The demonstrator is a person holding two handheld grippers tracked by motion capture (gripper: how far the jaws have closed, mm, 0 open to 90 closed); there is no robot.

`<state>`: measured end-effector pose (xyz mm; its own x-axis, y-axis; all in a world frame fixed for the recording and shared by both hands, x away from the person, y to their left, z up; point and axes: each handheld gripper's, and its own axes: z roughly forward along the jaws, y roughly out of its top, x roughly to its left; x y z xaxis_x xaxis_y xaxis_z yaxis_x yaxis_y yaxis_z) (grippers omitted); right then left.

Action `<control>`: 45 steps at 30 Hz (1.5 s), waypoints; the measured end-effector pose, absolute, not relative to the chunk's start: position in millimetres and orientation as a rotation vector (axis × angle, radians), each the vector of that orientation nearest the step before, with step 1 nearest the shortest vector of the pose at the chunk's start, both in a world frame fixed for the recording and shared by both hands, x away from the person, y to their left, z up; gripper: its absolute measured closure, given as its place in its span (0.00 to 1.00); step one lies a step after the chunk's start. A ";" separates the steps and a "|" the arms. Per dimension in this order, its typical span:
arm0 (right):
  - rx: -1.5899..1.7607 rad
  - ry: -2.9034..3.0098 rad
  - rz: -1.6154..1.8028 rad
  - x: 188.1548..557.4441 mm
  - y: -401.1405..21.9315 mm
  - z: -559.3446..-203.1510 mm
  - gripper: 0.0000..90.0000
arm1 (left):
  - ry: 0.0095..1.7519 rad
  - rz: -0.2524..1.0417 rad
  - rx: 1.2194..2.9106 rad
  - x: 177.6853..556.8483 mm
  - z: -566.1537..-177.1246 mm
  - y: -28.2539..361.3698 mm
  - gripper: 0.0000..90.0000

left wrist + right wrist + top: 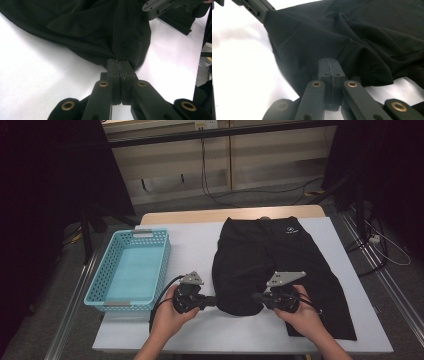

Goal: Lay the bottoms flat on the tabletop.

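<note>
A pair of black shorts (272, 262) lies on the white table (200, 245), its waistband at the far edge with a small white logo (290, 231) near it, and its legs toward the person. The left leg is bunched and folded up at the near end; the right leg lies flat and reaches nearly to the table's near edge. The left gripper (212, 301), held in the person's left hand (170, 312), points to the right, and its jaws are pressed together on the hem of the bunched leg; in the left gripper view the cloth (100, 27) gathers into the closed tips of that gripper (121, 63). The right gripper (256, 296), in the right hand (302, 317), points to the left, facing the other one, near it, with the fold of cloth between them. In the right gripper view that gripper (329, 62) has its jaws together against the cloth (352, 32); a pinch of fabric seems to be caught in them, though the dark cloth makes that hard to confirm. A light blue basket (131, 270) stands on the table's left part, just beside the left gripper and apart from the shorts.
</note>
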<state>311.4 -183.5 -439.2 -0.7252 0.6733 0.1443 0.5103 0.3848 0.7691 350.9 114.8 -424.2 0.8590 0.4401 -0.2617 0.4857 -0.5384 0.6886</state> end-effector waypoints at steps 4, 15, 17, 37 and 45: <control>1.052 2.461 1.245 313.4 -180.5 -440.7 1.00 | 0.673 -0.076 2.222 349.3 -425.5 116.0 0.98; 0.931 2.560 1.125 299.7 -174.1 -449.1 0.78 | 0.687 -0.066 2.211 348.1 -425.9 118.3 0.98; 0.915 2.579 1.059 299.8 -171.0 -454.6 0.73 | 0.686 -0.064 2.208 348.1 -425.4 117.8 0.98; 0.960 2.521 1.186 293.0 -179.5 -433.3 1.00 | 0.669 -0.061 2.180 344.6 -417.9 119.3 0.98; 0.994 2.487 1.257 288.8 -185.3 -423.5 1.00 | 0.720 -0.039 2.148 353.4 -419.4 126.7 0.98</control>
